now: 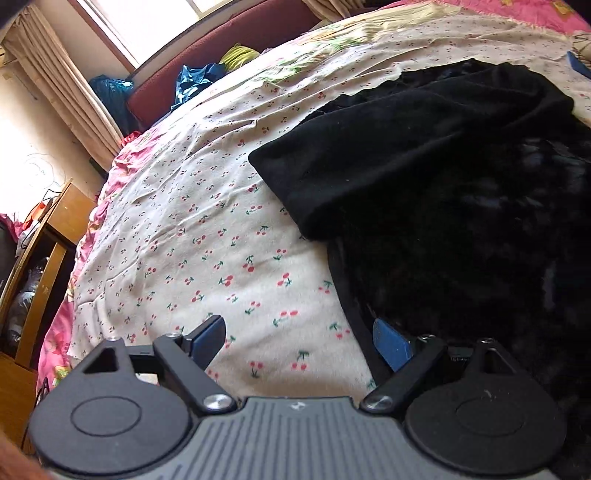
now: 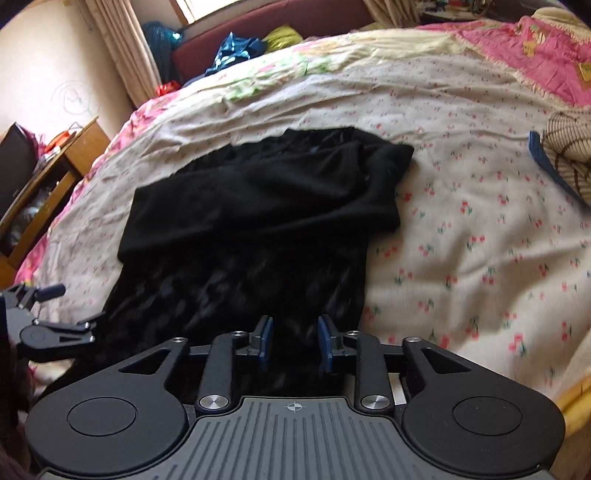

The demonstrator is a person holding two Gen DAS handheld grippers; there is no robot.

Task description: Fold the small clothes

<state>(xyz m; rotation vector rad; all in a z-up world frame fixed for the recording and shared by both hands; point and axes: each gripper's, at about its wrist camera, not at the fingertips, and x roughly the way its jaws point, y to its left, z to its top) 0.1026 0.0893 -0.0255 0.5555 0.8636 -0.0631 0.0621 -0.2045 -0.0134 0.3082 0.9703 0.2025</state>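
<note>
Black knit garment (image 2: 258, 206) is lying flat on the bed, its matte top layer folded over a lower part with a faint sheen and a patchy, fuzzy texture. Folded edge is running straight across, one corner bunching up at the far right. In my left view the same garment (image 1: 424, 177) is filling the right half, soft and lint-specked.

My right gripper (image 2: 294, 341) is hovering over the near end of the garment, blue pads partway apart, nothing pinched between them; the dark fabric is just showing through the gap. My left gripper (image 1: 299, 343) is standing wide open, left blue pad over the sheet, right blue pad at the garment's near edge, nothing held. Whether that pad is touching the fabric I cannot tell.

Cream cotton sheet (image 1: 207, 236) with small red cherry print is wrinkling under everything. Pink frilled quilt (image 2: 546, 55) is sitting at the far right corner, a striped beige fabric (image 2: 569, 140) near it. Maroon headboard (image 2: 266, 26) is backing the bed, crumpled blue plastic bag (image 2: 236, 50) on it. Wooden stand (image 1: 40, 266) is standing at left, beige curtains (image 1: 62, 77) hanging above.
</note>
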